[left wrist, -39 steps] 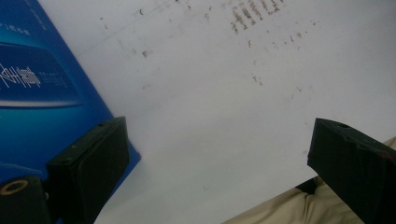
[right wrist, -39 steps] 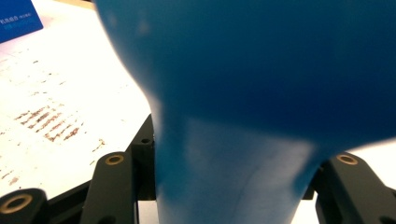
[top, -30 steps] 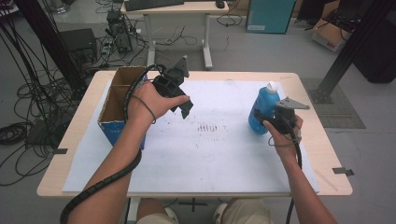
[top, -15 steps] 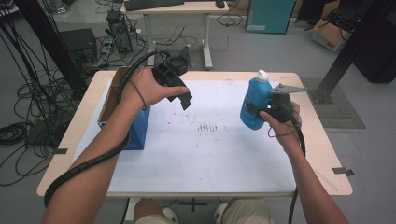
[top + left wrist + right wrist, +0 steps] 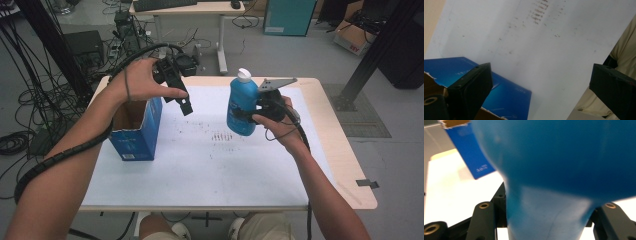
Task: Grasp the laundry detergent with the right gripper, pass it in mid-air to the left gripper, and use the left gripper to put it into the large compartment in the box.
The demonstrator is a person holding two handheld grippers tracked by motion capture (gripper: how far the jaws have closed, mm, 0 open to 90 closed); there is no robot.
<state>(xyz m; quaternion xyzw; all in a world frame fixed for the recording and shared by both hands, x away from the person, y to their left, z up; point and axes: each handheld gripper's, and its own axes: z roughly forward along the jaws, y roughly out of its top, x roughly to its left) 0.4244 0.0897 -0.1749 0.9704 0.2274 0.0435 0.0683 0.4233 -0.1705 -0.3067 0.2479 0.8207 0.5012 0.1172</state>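
Note:
A blue bottle (image 5: pixel 241 106) with a white cap hangs upright above the middle right of the white table sheet (image 5: pixel 210 165). My right gripper (image 5: pixel 248 113) is shut on its lower body from the right. In the right gripper view the bottle (image 5: pixel 554 157) sits close between the two black jaws. My left gripper (image 5: pixel 183 102) hovers open above the right edge of an open blue cardboard box (image 5: pixel 135 135). Its jaws stand wide apart with nothing between them. In the left gripper view my left gripper (image 5: pixel 541 71) looks down on the box (image 5: pixel 506 92) and the sheet.
Dark smudges (image 5: pixel 220 135) mark the middle of the sheet. The wooden table edge (image 5: pixel 345 150) runs along the right. Cables and a black stand (image 5: pixel 45 60) crowd the floor at the left. A second desk (image 5: pixel 190 10) stands behind the table.
My right gripper has lifted the bottle off the table and carried it left toward the middle. The left gripper has risen a little above the box.

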